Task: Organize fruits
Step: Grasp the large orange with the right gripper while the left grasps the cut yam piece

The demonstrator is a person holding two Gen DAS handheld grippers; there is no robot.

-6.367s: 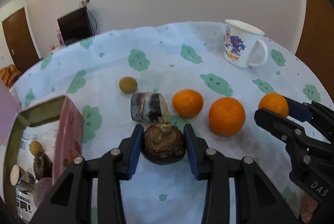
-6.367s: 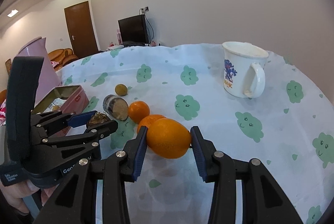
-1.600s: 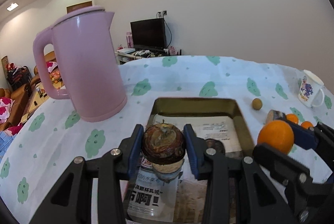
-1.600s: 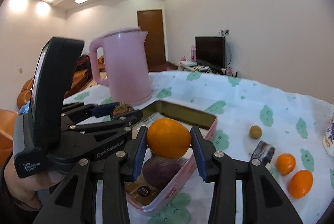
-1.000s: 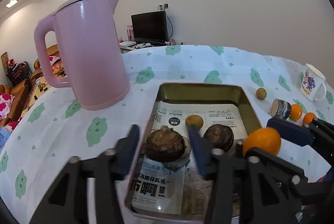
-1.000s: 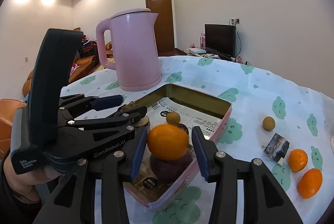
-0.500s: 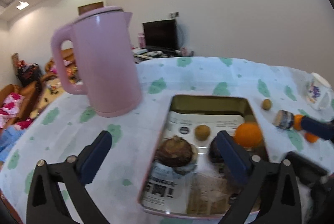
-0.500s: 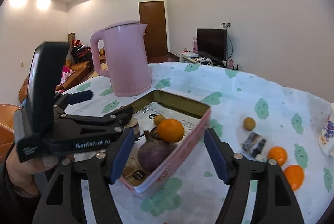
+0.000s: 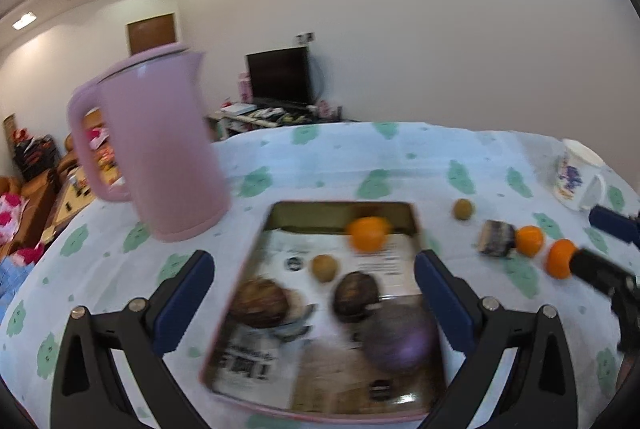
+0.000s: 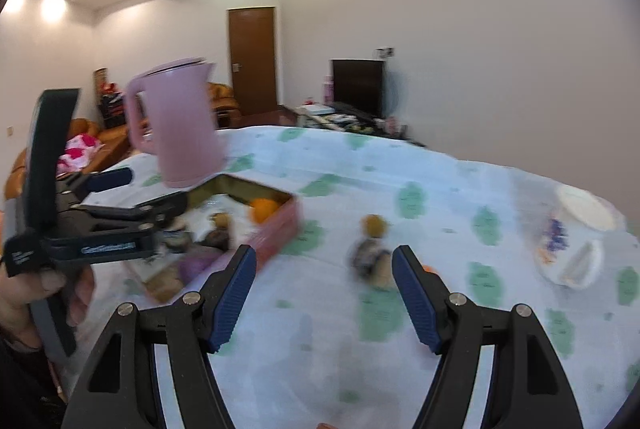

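Fruits partly sorted: pink rectangular metal tin [image 9: 416,225] holds a round orange [image 9: 367,233] and several brownish items. Left gripper [image 9: 314,293] and right gripper [image 10: 322,293] both spread wide, empty. Left on the tablecloth, right of tin: small brown fruit [image 9: 463,209], two oranges [image 9: 529,240].

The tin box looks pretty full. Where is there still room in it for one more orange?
In the tin, bare paper shows at the far left corner, beside the orange and above the small brown fruit. The near half is crowded: two dark bulbs and a purple one. Bare cloth lies between tin and pink kettle.
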